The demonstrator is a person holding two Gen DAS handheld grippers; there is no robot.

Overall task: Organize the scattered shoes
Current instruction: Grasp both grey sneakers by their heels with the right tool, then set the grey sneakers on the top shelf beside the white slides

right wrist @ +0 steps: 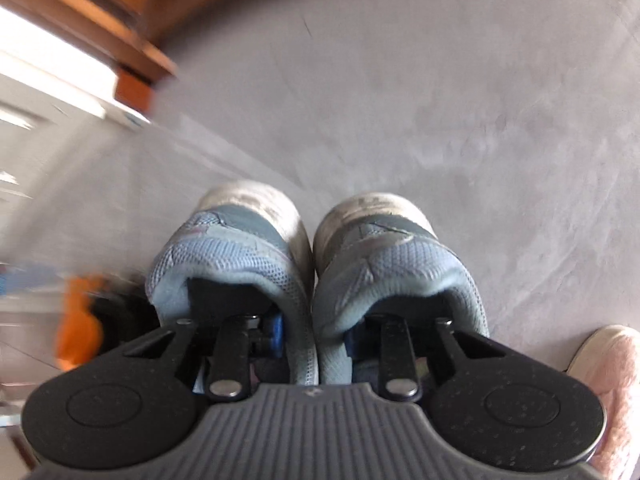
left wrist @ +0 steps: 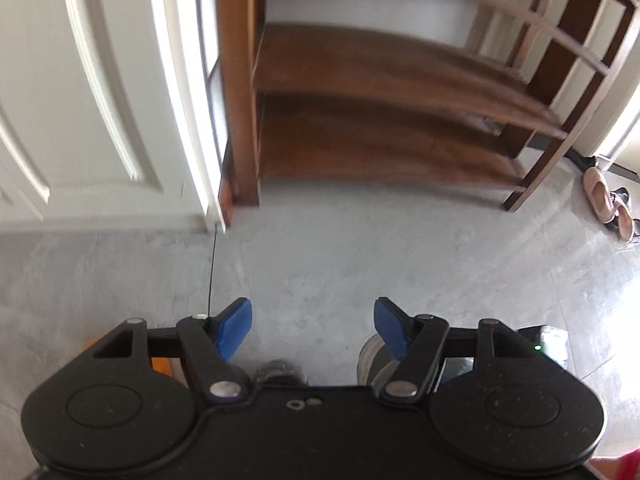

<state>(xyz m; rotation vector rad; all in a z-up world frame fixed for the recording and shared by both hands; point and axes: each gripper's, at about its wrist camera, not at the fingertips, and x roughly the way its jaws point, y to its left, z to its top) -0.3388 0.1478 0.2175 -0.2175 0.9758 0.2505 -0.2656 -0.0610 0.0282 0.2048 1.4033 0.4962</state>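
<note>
A pair of light blue mesh sneakers [right wrist: 236, 248] with scuffed white toes hangs over the grey floor in the right wrist view, toes pointing away. My right gripper [right wrist: 314, 332] is shut on them, one finger inside each shoe opening, pinching the two adjoining inner walls together. The blue pads [right wrist: 276, 334] are mostly hidden inside the shoes. In the left wrist view my left gripper [left wrist: 312, 320] is open above the floor with nothing between its blue pads. It faces a brown wooden shoe rack [left wrist: 380, 72] whose shelves look bare.
A white panelled door [left wrist: 80, 100] stands left of the rack. A pair of beige shoes [left wrist: 600, 196] lies on the floor at the rack's right end. A pink fluffy slipper [right wrist: 612, 380] lies at the right edge. An orange object [right wrist: 78, 332] sits low left.
</note>
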